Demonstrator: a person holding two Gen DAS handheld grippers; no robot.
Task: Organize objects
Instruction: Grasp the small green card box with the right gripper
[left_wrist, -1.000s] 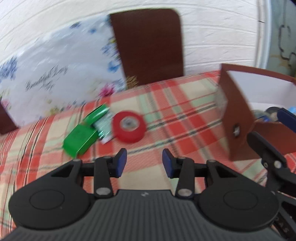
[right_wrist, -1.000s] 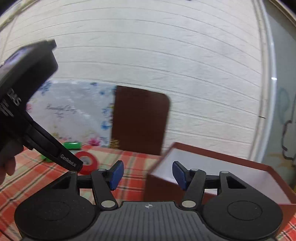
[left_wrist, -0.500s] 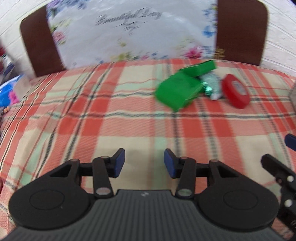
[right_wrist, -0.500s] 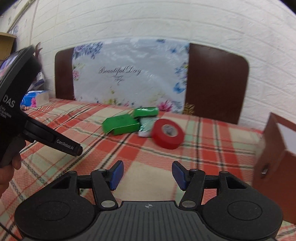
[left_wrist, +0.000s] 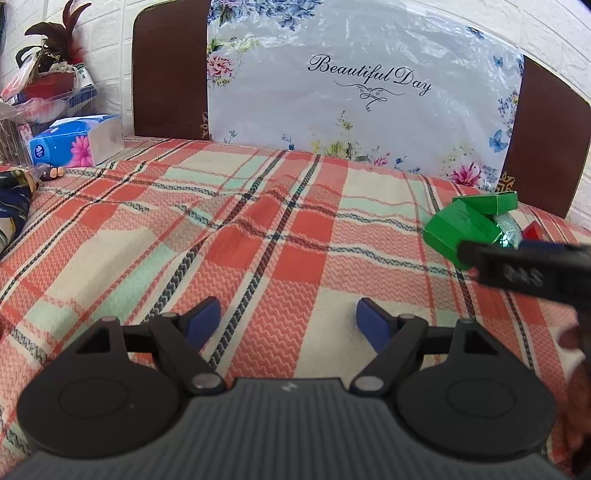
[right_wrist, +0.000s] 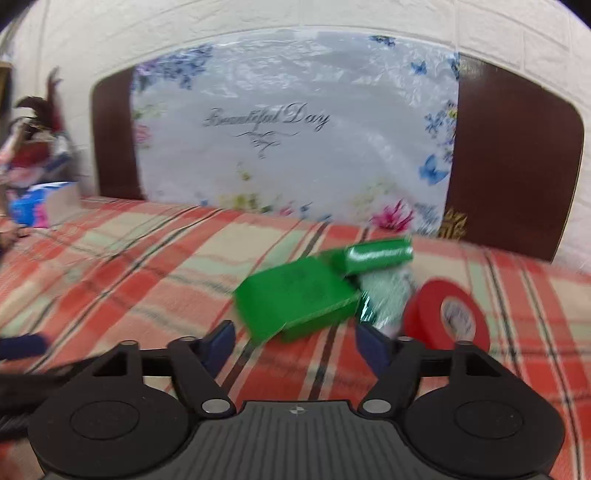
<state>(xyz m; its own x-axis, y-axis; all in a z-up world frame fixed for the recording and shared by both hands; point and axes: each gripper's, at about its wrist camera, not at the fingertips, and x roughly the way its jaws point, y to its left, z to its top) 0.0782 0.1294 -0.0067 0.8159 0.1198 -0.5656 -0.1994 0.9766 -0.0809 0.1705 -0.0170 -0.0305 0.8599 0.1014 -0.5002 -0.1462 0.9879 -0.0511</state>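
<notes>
On plaid cloth (right_wrist: 110, 266), green box (right_wrist: 295, 295), red tape (right_wrist: 448, 317)

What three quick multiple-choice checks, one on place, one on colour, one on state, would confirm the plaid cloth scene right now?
1. Where is the roll of tape relative to the large green box in the right wrist view?
A. Right
B. Left
C. On top

2. What colour is the tape?
A. Blue
B. Red
C. Yellow

3. What is between the right gripper jaws?
A. Tape
B. Tissue box
C. Nothing

Answers: 1 A, it lies right, past the foil packet. 2 B, plainly red. 3 C, the jaws are opening, empty.
</notes>
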